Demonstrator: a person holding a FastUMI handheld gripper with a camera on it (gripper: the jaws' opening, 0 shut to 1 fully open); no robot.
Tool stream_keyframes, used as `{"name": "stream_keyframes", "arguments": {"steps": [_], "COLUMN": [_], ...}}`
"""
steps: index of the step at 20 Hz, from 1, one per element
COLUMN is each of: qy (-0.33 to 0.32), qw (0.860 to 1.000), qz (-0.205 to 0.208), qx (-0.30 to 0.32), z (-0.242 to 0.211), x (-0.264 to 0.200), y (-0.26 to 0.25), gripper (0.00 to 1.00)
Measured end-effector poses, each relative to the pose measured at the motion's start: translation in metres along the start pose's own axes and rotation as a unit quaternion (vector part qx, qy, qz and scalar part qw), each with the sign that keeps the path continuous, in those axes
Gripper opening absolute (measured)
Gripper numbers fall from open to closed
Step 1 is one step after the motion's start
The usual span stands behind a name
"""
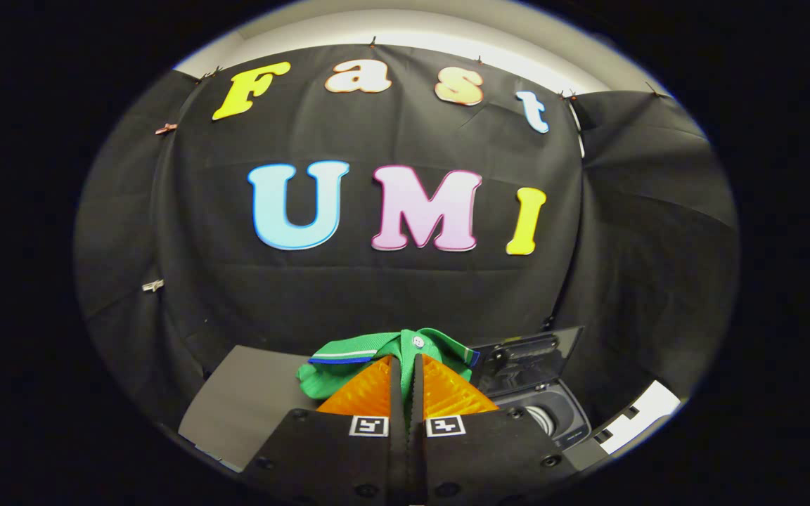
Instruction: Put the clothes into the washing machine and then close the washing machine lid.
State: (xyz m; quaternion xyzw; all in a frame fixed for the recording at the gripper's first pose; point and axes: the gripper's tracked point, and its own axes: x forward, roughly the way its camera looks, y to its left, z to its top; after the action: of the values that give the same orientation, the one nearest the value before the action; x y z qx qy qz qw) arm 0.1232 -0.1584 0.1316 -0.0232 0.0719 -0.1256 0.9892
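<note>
My gripper [406, 362] is shut on a green garment [349, 365], a collared shirt with a white button and a blue and white stripe on its collar. The cloth bunches over both fingertips and hangs above the table. To the right of the fingers and lower stands a small washing machine [553, 414]. Its lid [528, 358] stands open and upright behind the round drum opening. The drum's inside is mostly hidden by my right finger.
A grey table top [243, 400] spreads to the left below the garment. A white board with black marks [637, 414] lies at the right of the machine. Black cloth walls close the booth behind and at both sides.
</note>
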Motion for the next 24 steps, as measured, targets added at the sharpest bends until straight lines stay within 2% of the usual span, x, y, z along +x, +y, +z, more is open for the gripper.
{"name": "stream_keyframes", "arguments": {"steps": [3,10,15,24], "qy": [-0.004,0.022,0.042,0.121], "qw": [1.0,0.997,0.997,0.991], "qz": [-0.025,-0.072,-0.065,-0.054], "qx": [0.014,0.008,-0.005,-0.01], "z": [0.003,-0.023,-0.05,-0.146], "x": [0.012,0.053,0.08,0.123], "y": [-0.044,-0.153,-0.204,-0.254], "gripper": [0.05,0.05,0.05,0.05]}}
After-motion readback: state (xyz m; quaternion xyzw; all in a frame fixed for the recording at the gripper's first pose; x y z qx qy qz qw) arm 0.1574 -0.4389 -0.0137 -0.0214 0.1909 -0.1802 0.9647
